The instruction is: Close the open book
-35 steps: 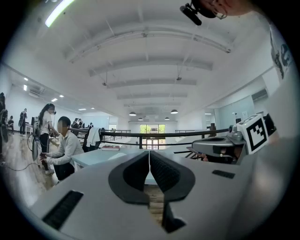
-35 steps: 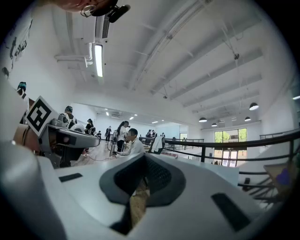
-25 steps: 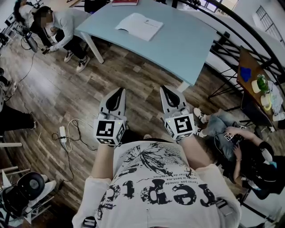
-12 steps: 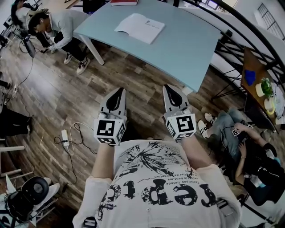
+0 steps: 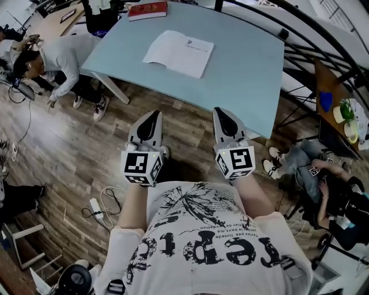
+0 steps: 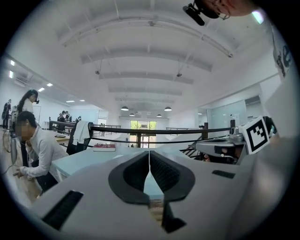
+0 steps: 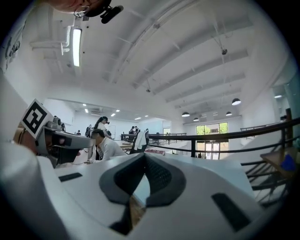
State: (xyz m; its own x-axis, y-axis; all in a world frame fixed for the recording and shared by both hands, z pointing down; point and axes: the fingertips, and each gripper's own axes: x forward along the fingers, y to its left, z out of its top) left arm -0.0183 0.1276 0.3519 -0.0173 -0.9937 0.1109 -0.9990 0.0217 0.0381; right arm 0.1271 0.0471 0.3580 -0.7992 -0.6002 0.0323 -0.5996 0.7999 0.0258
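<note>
The open book lies flat, white pages up, on the far half of the light blue table. Both grippers are held side by side in front of my chest, short of the table's near edge and well away from the book. My left gripper is shut with nothing in it, and its pads meet in the left gripper view. My right gripper is shut and empty as well, its jaws closed in the right gripper view. The book does not show in either gripper view.
A red book lies at the table's far edge. A person bends down left of the table, and another sits on the floor at right. A black railing runs behind the table. Cables and a power strip lie on the floor at left.
Both grippers and I have moved forward toward the table, so the table and the book now sit nearer and lower in the head view. Both grippers stay shut.
</note>
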